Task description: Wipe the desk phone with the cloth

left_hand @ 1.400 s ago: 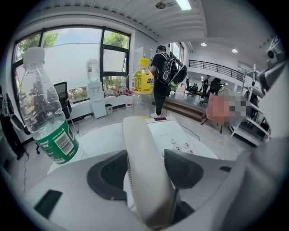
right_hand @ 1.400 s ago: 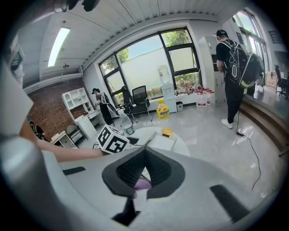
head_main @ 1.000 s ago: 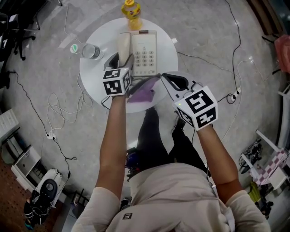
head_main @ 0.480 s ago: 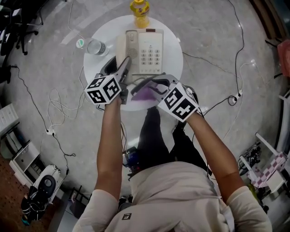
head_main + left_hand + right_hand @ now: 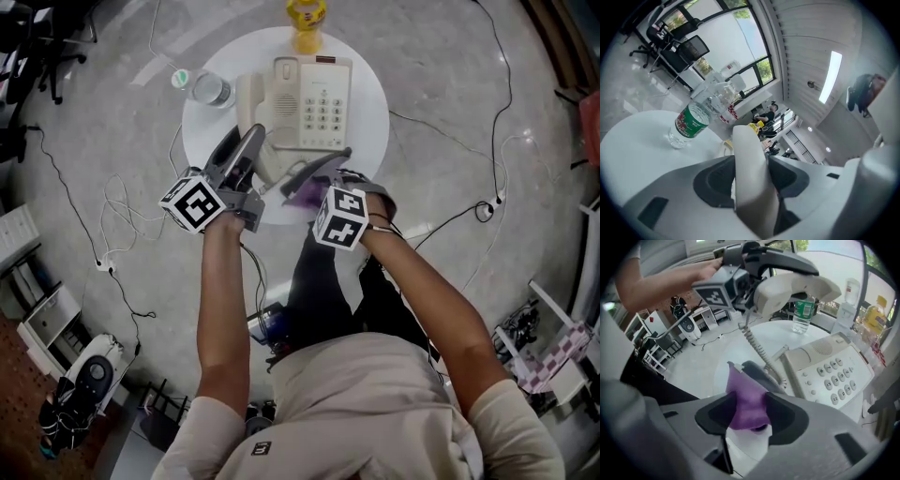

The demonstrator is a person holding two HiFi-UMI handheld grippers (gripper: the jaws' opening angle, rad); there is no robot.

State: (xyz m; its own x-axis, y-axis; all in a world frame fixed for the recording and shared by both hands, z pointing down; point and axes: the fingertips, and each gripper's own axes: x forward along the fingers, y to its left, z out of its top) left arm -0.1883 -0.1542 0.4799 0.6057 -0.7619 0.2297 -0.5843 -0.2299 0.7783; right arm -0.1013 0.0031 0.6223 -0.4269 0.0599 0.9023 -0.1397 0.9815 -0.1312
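A cream desk phone (image 5: 319,103) sits on the round white table (image 5: 375,122). Its handset (image 5: 747,145) is lifted off the base, and my left gripper (image 5: 751,180) is shut on it. In the right gripper view the handset (image 5: 797,289) hangs above the table, with its coiled cord (image 5: 757,348) running down to the phone (image 5: 834,376). A purple cloth (image 5: 746,404) lies at the table's near edge. My right gripper (image 5: 749,416) points down over it. Its jaws have just been opening and stand wide with the cloth between them. From the head view the cloth (image 5: 307,195) shows under that gripper (image 5: 305,178).
A clear water bottle (image 5: 211,89) stands at the table's left and a yellow bottle (image 5: 307,17) at its far edge behind the phone. Cables trail over the floor around the table. The person's legs are just below the table's near edge.
The right gripper has swung left and down onto the purple cloth and its jaws have opened. The left gripper has risen and rolled, carrying the handset up off the phone.
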